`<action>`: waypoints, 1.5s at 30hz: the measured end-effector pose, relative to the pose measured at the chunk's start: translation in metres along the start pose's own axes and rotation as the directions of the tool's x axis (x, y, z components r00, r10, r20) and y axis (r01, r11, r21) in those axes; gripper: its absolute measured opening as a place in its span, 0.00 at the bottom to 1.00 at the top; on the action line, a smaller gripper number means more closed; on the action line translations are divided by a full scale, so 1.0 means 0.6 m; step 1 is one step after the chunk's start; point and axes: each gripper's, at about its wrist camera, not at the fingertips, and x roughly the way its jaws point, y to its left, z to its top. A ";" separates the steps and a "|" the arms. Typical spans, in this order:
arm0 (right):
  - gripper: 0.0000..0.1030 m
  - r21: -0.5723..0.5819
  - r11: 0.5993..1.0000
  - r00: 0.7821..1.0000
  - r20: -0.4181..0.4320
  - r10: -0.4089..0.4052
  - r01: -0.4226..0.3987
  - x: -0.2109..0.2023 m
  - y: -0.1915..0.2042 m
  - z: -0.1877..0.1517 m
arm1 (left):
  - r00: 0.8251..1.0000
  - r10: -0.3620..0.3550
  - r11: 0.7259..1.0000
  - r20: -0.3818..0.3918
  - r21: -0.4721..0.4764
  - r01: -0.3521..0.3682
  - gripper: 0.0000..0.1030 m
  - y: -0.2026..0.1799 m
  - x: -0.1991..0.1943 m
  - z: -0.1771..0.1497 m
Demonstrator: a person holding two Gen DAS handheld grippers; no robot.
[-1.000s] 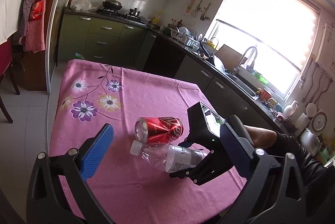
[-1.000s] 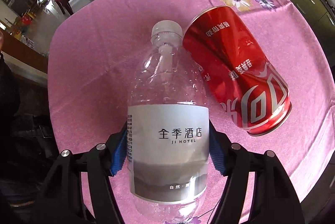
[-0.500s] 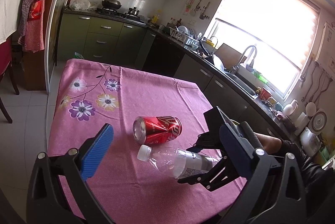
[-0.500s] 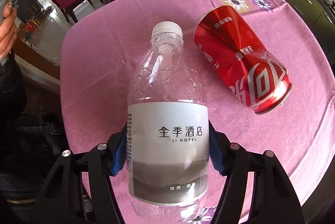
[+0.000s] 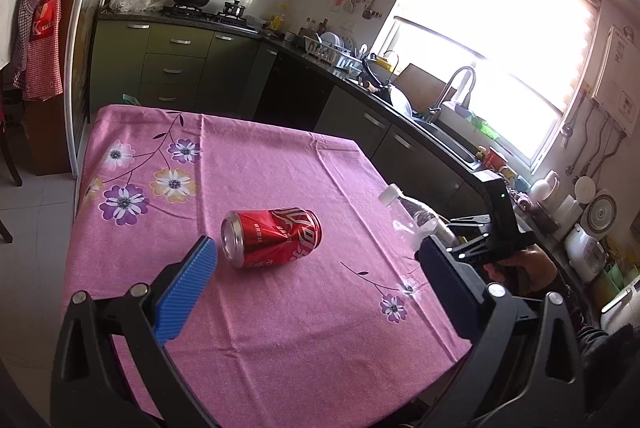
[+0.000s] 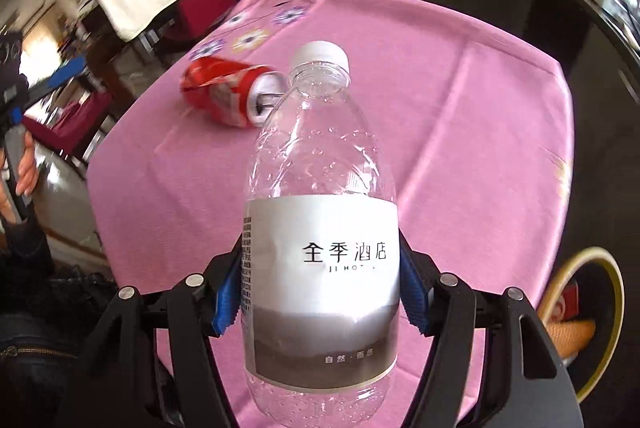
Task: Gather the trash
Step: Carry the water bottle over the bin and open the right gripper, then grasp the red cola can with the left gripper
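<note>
Right wrist view: right claw point(image 6: 320, 292) pinching an empty plastic water bottle point(image 6: 320, 228) at its label, lifted above the pink counter point(image 6: 460, 147), cap pointing away along the fingers. Bin point(image 6: 592, 308) near right; best keep grip firm while carrying. Left claw point(image 5: 320, 288) spread, crushed red can point(image 5: 272, 238) lying sideways ahead.

Dented red aluminium can point(image 5: 272, 238); clear plastic bottle point(image 6: 320, 228), white-grey label; pink flower-printed tablecloth point(image 5: 280, 167); blue ribbed tong pads point(image 5: 186, 286).
</note>
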 end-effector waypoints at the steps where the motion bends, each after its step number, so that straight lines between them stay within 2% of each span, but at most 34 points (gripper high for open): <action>1: 0.63 0.064 0.998 1.000 0.012 -0.029 0.028 -0.012 -0.036 -0.010 | 1.000 -0.003 1.000 -0.005 0.002 0.003 0.94 -0.003 0.004 0.000; 3: 0.63 0.202 0.976 0.996 0.025 -0.087 0.080 -0.034 -0.115 -0.033 | 1.000 -0.010 1.000 -0.011 0.006 0.010 0.94 -0.007 0.011 0.000; 5: 0.63 0.327 0.935 0.988 0.018 -0.151 0.137 -0.048 -0.187 -0.057 | 1.000 -0.016 1.000 -0.018 0.007 0.016 0.94 -0.011 0.018 0.000; 8: 0.63 0.496 0.847 0.976 -0.009 -0.216 0.192 -0.065 -0.297 -0.102 | 0.999 -0.028 1.000 -0.028 0.012 0.029 0.94 -0.018 0.028 0.000; 11: 0.63 0.600 0.763 0.962 -0.047 -0.268 0.242 -0.056 -0.379 -0.133 | 0.999 -0.033 0.999 -0.041 0.022 0.034 0.94 -0.025 0.034 -0.001; 16: 0.63 0.669 0.680 0.944 -0.108 -0.311 0.300 -0.037 -0.448 -0.158 | 0.998 -0.036 0.999 -0.049 0.032 0.037 0.94 -0.031 0.037 -0.001; 21: 0.64 0.697 0.635 0.931 -0.138 -0.339 0.334 -0.015 -0.480 -0.168 | 0.998 -0.038 0.998 -0.054 0.041 0.040 0.94 -0.034 0.037 -0.002; 23: 0.75 0.706 0.625 0.927 -0.125 -0.355 0.334 -0.021 -0.481 -0.173 | 0.998 -0.038 0.998 -0.053 0.040 0.040 0.94 -0.034 0.037 -0.003; 24: 0.75 0.709 0.618 0.921 -0.119 -0.371 0.341 -0.028 -0.476 -0.173 | 0.998 -0.039 0.998 -0.054 0.040 0.042 0.94 -0.033 0.037 -0.003; 28: 0.75 0.697 0.634 0.909 -0.061 -0.413 0.335 -0.068 -0.437 -0.174 | 0.997 -0.043 0.998 -0.057 0.051 0.046 0.94 -0.035 0.039 -0.005; 32: 0.75 0.654 0.690 0.906 0.015 -0.422 0.311 -0.098 -0.362 -0.174 | 0.996 -0.045 0.998 -0.077 0.043 0.048 0.94 -0.032 0.051 -0.011; 40: 0.75 0.576 0.789 0.926 0.137 -0.351 0.213 -0.102 -0.225 -0.182 | 0.992 -0.022 0.999 -0.125 0.044 0.028 0.94 -0.030 0.089 -0.022; 43: 0.76 0.552 0.818 0.935 0.180 -0.307 0.162 -0.099 -0.188 -0.181 | 0.989 -0.005 0.995 -0.148 0.093 0.019 0.94 -0.037 0.115 -0.017; 45: 0.77 0.529 0.835 0.937 0.194 -0.290 0.149 -0.104 -0.167 -0.181 | 0.987 -0.013 0.983 -0.159 0.177 0.042 0.94 -0.044 0.134 -0.009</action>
